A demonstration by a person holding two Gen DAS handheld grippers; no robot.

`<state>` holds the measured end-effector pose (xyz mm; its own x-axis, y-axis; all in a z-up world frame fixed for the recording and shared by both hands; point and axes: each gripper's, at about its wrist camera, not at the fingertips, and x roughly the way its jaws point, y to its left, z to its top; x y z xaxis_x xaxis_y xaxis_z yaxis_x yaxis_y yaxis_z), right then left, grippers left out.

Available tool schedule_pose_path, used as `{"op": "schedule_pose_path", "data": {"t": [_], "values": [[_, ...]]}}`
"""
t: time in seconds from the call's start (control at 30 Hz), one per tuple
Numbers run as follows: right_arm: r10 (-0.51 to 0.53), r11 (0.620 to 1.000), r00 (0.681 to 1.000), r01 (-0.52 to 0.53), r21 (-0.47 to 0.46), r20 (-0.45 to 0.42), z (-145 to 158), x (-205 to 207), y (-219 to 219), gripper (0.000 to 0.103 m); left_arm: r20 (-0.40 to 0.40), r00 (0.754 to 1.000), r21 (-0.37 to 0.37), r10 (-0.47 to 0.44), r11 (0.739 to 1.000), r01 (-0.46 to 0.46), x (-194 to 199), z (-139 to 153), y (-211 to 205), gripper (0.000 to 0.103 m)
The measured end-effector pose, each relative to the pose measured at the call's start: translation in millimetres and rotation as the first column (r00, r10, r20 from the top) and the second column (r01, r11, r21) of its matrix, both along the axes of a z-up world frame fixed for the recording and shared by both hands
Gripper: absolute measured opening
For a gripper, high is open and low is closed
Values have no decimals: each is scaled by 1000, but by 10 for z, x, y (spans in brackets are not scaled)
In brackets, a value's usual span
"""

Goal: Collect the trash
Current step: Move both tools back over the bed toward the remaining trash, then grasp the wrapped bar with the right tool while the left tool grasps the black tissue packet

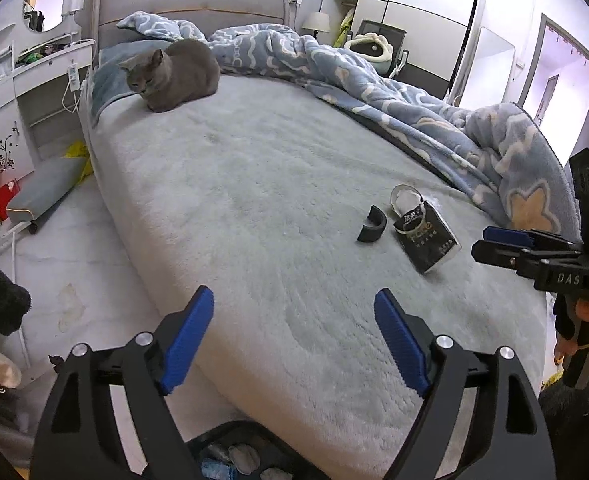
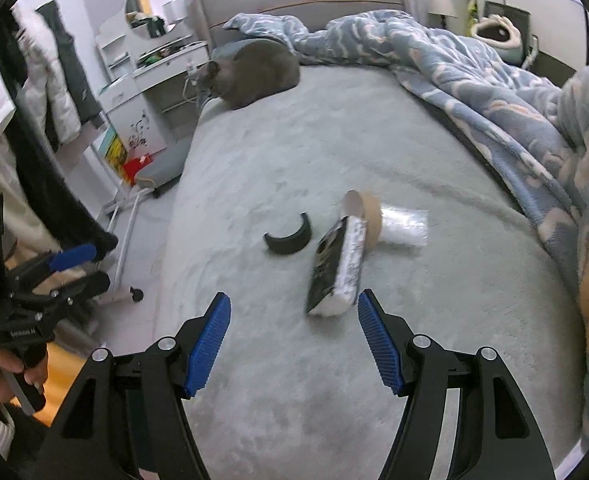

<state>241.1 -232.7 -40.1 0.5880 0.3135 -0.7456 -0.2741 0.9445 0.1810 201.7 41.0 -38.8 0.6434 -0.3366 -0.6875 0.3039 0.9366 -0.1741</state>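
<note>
Both claws hang released and empty over the bed [image 1: 254, 208], the right claw [image 2: 294, 338] aimed at the tissue pack [image 2: 336, 268] at twelve o'clock, likely the next trash, while the left claw [image 1: 294, 336] waits.

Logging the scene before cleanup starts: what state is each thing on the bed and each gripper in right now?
Tissue pack: lying on its side.
Cardboard tube: lying down, against the pack's far end.
Clear plastic wrapper: flat on the bed.
Black curved piece: loose beside the pack.
Cat: loafing.
Blanket: rumpled.
Left gripper: open, empty.
Right gripper: open, empty.
</note>
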Motion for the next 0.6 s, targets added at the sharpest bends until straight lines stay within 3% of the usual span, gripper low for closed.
{"op": "schedule_pose_path", "data": {"t": [0.27,0.5,0.6], "values": [[-25,999,997,26,21,-75,-159,301,-87,67,-18,998,-7,-60,998,60,228,-59,-168,87],[-23,998,994,29,52,-110,-324,393,-84,60,11,994,52,-109,993,108,327,-99,-274,87],[-17,998,992,24,57,-128,-402,431,-64,56,5,992,33,-128,991,127,393,-120,-297,87]]}}
